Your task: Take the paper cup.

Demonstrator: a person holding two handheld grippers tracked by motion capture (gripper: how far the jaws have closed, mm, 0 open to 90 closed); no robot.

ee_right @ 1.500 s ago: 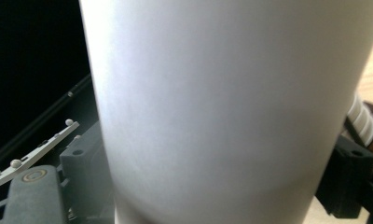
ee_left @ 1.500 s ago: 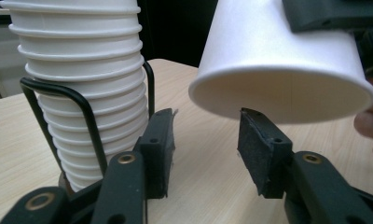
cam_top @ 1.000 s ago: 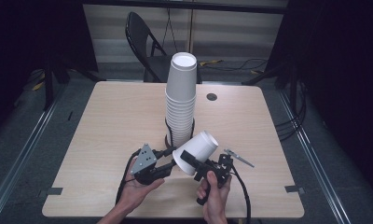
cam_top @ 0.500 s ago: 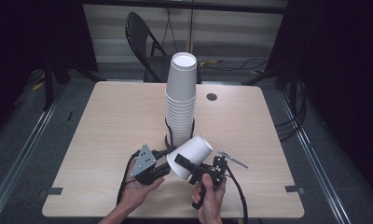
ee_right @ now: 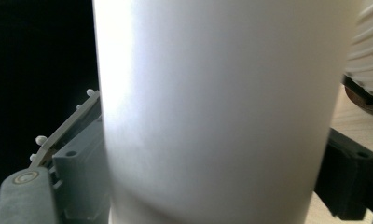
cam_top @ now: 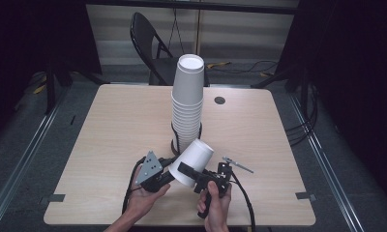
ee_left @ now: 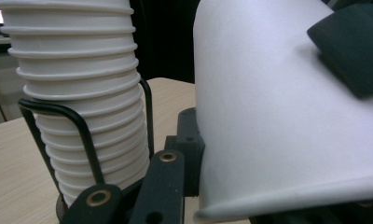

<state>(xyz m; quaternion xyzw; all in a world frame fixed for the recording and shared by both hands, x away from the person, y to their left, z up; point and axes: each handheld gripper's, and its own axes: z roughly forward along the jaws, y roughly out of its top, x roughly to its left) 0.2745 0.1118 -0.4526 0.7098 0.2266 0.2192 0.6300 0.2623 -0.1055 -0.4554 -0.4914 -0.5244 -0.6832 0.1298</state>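
A single white paper cup (cam_top: 192, 163) is shown held above the near middle of the wooden table (cam_top: 114, 125), tilted, with its closed base raised toward the far right and its open rim low toward the near left. It lies just in front of the tall stack of white paper cups (cam_top: 187, 104), which stands in a black wire holder (cam_top: 173, 140) at the table's centre.

The cup is met from both sides. The left gripper (cam_top: 168, 176) is seen at the rim end; in the left gripper view the cup wall (ee_left: 287, 107) rises directly beside the black jaw links, and the jaws have just been closing, brought almost together on the rim, where they appear to pinch the wall. The right gripper (cam_top: 189, 170) is laid along the cup's side; in the right gripper view the cup (ee_right: 217, 107) stands between its two jaws. These jaws have just been opening, and whether the pads press on the wall cannot be told.

Each gripper is carried by a hand entering from the near edge. A dark round grommet (cam_top: 219, 100) is set in the table beyond the stack, and a folding chair (cam_top: 150, 46) stands behind the far edge.
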